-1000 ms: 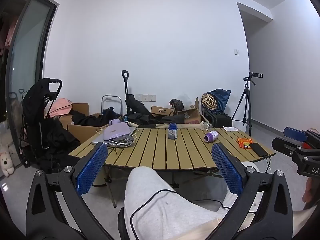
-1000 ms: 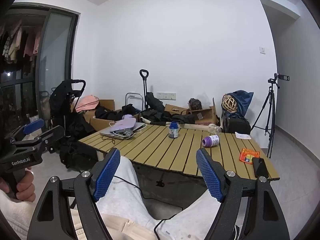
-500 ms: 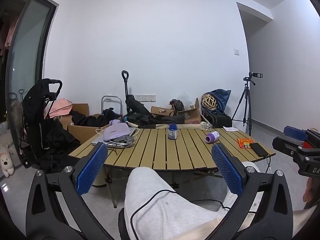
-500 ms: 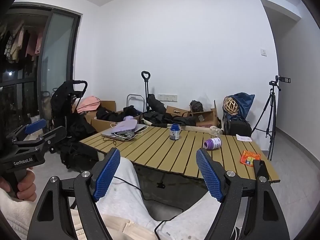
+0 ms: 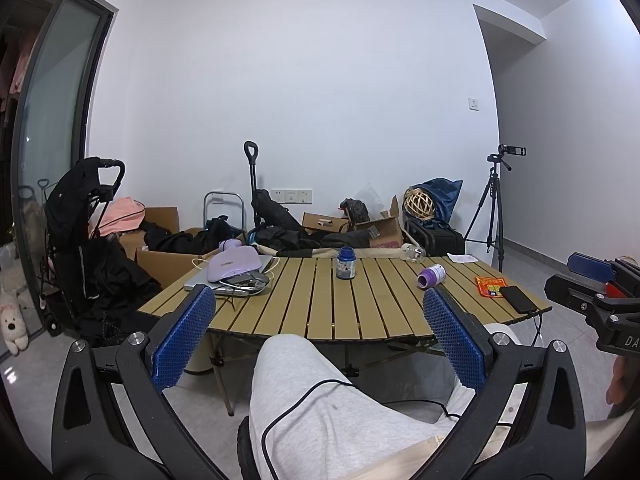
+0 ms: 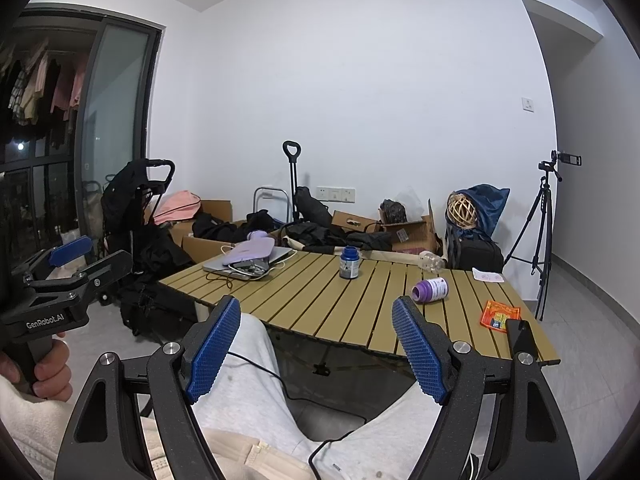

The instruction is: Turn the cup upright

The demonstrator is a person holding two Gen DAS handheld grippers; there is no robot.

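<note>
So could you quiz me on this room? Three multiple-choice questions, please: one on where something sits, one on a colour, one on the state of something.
1. Where is the purple cup?
A. on the floor
B. on the slatted table, right of the blue-lidded jar
C. on top of the laptop

2. What colour are the pads on the tongs?
A. blue
B. red
C. green

3. How is the purple cup placed?
A. standing upright
B. held in the tongs
C. lying on its side

Answers:
1 B: the cup rests on the slats, to the right of the jar and nearer the camera.
2 A: the pads on the right tongs and the left tongs are textured blue.
3 C: its open mouth faces sideways, and both tongs stand open and empty, short of the table.
</note>
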